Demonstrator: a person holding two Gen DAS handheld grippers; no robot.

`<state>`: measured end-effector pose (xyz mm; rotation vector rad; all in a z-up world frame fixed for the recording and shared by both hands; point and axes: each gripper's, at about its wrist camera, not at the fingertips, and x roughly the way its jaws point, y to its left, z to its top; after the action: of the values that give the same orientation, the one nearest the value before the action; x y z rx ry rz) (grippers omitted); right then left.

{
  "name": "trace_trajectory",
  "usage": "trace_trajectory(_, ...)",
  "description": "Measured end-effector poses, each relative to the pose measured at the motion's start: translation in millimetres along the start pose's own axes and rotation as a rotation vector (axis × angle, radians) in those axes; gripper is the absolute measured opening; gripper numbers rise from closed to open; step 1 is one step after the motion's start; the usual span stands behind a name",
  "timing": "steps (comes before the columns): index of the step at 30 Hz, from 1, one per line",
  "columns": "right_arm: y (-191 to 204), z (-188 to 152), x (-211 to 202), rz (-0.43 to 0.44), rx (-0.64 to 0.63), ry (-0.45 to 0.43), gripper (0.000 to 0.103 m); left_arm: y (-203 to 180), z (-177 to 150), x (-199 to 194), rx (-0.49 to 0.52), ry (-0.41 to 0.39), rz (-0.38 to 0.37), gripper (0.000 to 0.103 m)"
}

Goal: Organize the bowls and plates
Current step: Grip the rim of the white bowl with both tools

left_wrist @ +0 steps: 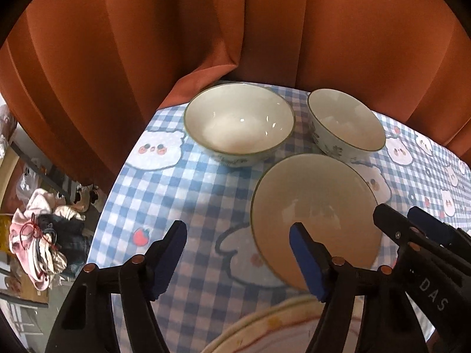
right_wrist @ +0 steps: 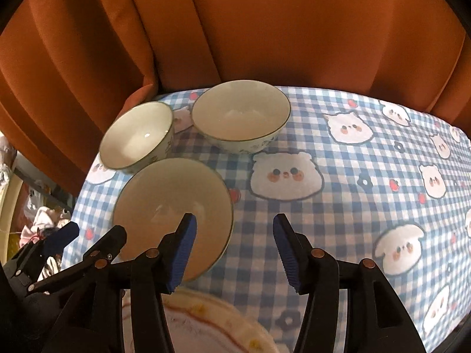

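Note:
Three white bowls with dark rims stand on the blue checked tablecloth. In the left wrist view the big far bowl is at the centre, a smaller bowl is to its right, and the nearest bowl is in front. The same bowls show in the right wrist view: far bowl, left bowl, nearest bowl. A patterned plate lies at the near edge, also in the right wrist view. My left gripper is open and empty. My right gripper is open and empty beside the nearest bowl.
An orange curtain hangs behind the table. A pile of clothes lies on the floor to the left. The tablecloth stretches to the right, printed with cartoon animals.

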<state>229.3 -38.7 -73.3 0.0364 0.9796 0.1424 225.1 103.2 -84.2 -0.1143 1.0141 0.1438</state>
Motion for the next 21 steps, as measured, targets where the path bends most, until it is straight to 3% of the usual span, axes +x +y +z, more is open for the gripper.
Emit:
trace_trajectory(5,-4,7,16,-0.044,0.005,-0.030,0.058,-7,5,20,-0.009,0.030,-0.025,0.068)
trace_trajectory(11,-4,11,43,-0.035,0.022,0.046,0.058,-20,3,37,0.026,0.063,-0.015,0.067)
trace_trajectory(15,-2,8,56,-0.029,0.019,0.095,0.058,-24,1,48,0.032,0.093,-0.019,0.045)
trace_trajectory(18,0,7,56,-0.022,0.000,0.068,0.058,-22,2,50,0.019,0.090,-0.003,0.035)
trace_trajectory(19,-1,8,57,-0.020,0.000,0.067,0.054,-22,2,50,0.019,0.088,-0.001,0.028)
trace_trajectory(21,-1,10,60,0.022,-0.007,0.081,0.028,-23,3,50,0.031,0.085,-0.004,0.021)
